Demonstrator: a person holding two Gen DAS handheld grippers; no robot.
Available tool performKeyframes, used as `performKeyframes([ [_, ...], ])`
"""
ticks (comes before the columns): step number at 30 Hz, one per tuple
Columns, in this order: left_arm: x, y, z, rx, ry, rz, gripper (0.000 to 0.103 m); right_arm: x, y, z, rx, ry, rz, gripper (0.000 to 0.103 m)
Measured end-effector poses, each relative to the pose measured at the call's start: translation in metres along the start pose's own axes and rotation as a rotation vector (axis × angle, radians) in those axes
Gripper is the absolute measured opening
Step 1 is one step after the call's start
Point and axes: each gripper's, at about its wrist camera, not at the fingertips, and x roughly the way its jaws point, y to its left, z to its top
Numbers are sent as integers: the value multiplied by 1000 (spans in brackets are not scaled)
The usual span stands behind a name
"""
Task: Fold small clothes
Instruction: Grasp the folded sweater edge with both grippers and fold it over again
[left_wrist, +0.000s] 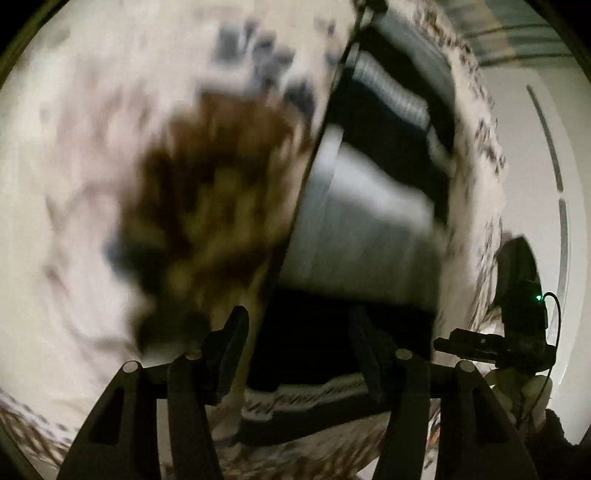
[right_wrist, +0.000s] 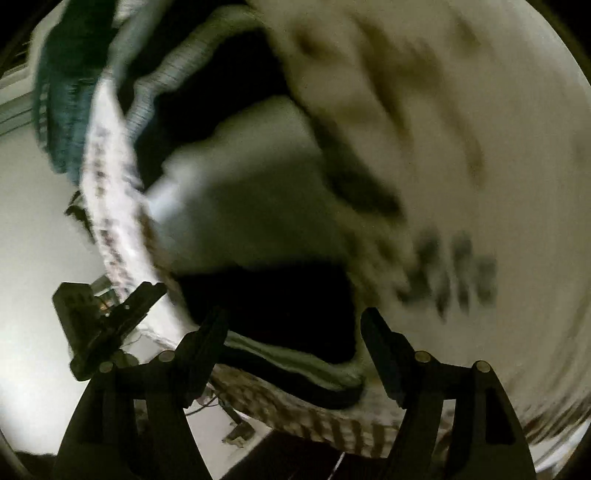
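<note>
Both views are badly motion-blurred. A small black, white and grey garment lies on a pale patterned cloth. My left gripper is open, its fingers either side of the garment's black lower part, just above a ribbed hem. In the right wrist view the same garment shows with a ribbed hem. My right gripper is open over its black part. The other gripper shows at each view's edge.
The patterned cloth carries a brown blotch print and dark marks. A teal knitted item lies at the upper left of the right wrist view. A white surface lies beyond the cloth's edge.
</note>
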Motion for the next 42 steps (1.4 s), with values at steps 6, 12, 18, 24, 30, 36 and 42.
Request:
performKeyframes([
  [6, 30, 11, -17, -28, 5, -163, 53, 46, -53, -33, 109, -31, 206, 77],
  [12, 26, 3, -29, -38, -71, -182, 9, 50, -48, -44, 55, -102, 257, 8],
  [18, 16, 8, -48, -97, -101, -237, 8, 41, -50, -71, 104, -122, 240, 7],
  [24, 24, 21, -44, -88, -49, -251, 17, 37, -57, -78, 91, -92, 253, 13],
  [30, 43, 36, -39, -120, -8, -305, 29, 60, -70, -60, 150, -32, 308, 43],
  [36, 11, 12, -40, -127, -61, -339, 8, 44, -32, -55, 69, -57, 302, 9],
  [42, -45, -30, 16, -100, -191, -414, 8, -23, 23, -26, -9, -153, 381, 9],
])
